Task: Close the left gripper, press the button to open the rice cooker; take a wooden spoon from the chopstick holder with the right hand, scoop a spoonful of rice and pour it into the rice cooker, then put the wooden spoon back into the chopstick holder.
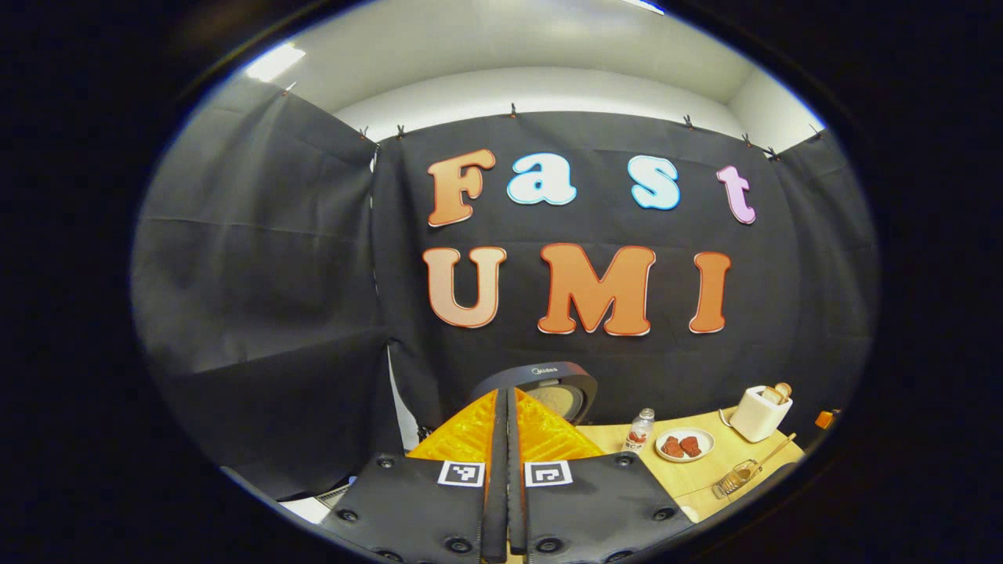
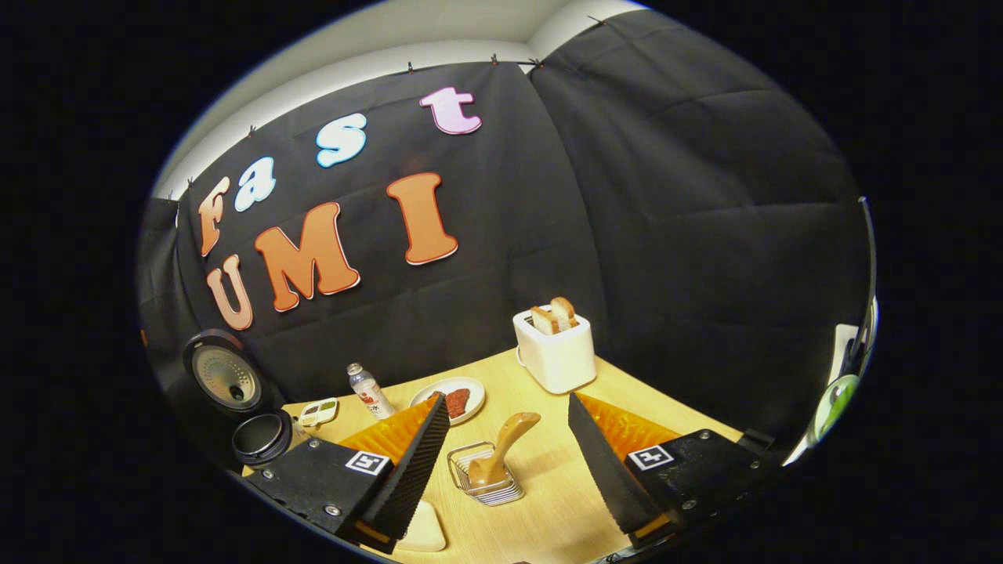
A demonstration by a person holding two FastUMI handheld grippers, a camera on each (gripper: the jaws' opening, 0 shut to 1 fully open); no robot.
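Left gripper view showed the left gripper (image 1: 506, 439) with its two fingers pressed flat together and nothing between them, raised above the near left end of the wooden table (image 1: 697, 478). Just past the fingertips stood the rice cooker (image 1: 541, 388) with its round lid lifted upright, the inner face turned toward the camera. To the right of it on the table were a small bottle (image 1: 640, 429), a plate (image 1: 684, 444) with two reddish pieces of food, and a white toaster (image 1: 758, 412) with bread in its slots farther right. Near the table's near right edge lay the wire chopstick holder (image 1: 736, 478) with the wooden spoon (image 1: 772, 453) sticking out of it at a slant.

Right gripper view had the right gripper (image 2: 501, 446) with its fingers spread wide apart and empty, hovering over the table. Between the two fingers, a little farther off, the chopstick holder sat on the tabletop, and the wooden spoon rested in it, its handle leaning up and to the right. Neither finger touched spoon or holder. The toaster stood at the far side, the plate and bottle to its left, and the rice cooker, lid up and pot open, at the far left. A pale, rounded object (image 2: 423, 529) lay on the table under the left finger; what it was I could not tell.
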